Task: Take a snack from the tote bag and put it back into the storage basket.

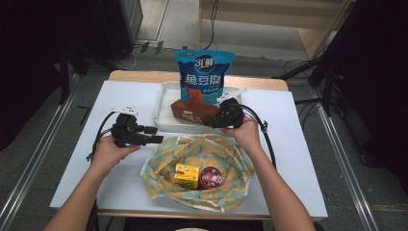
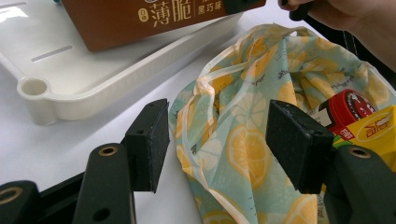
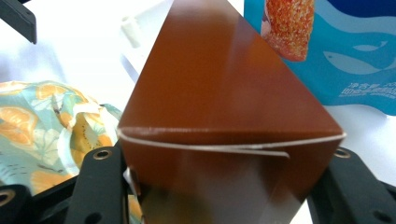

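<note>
Brown glossy carton (image 1: 193, 110) we see clamped in right claw (image 1: 211, 122) over white plastic tray (image 1: 163, 108); left claw (image 1: 156, 134) wide beside lemon-print cloth bag (image 1: 163, 163) holding yellow box (image 1: 186, 175), red-lidded tin (image 1: 211, 177).

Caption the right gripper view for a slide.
Right gripper clamps the brown box end-on, blue snack bag behind, lemon-print bag at left.

Brown box (image 1: 195, 110) lies lengthwise in the white tray (image 1: 163, 113) at twelve o'clock, right claw (image 1: 215, 121) clamping its end.
</note>
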A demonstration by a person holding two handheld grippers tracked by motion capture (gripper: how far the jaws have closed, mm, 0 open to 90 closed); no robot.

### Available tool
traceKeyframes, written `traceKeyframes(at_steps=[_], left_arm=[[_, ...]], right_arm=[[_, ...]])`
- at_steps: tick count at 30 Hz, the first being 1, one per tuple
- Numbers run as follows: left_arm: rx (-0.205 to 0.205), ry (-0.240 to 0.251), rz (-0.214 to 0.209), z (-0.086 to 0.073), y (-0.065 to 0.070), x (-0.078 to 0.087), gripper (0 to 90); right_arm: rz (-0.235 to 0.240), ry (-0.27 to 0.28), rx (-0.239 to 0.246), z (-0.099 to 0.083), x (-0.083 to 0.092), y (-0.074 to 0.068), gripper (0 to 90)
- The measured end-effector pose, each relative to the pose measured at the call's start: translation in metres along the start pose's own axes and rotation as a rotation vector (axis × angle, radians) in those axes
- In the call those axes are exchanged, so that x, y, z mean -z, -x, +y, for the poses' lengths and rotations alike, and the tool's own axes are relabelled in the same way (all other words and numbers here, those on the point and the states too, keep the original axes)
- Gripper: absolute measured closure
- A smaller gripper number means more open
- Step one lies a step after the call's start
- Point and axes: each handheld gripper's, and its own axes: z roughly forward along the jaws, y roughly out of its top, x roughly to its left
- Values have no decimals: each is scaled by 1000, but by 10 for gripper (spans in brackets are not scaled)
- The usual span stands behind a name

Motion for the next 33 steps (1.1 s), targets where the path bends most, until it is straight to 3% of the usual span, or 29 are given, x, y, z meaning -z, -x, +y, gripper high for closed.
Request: traceKeyframes(at_steps=[5,12,22,33], left_arm=[[1,2,-2,0,0,0,400],[2,2,-2,0,0,-1,400],[1,2,-2,0,0,-1,400],[2,-1,-2,0,0,-1,401]], right_arm=[[9,-3,-17,-2,-3,5,430],[17,-20,-5,-5,-4,10,421],[-10,-31,-11,-8,-7,17,348],[-6,-5,-45,-12,-10,26,297]])
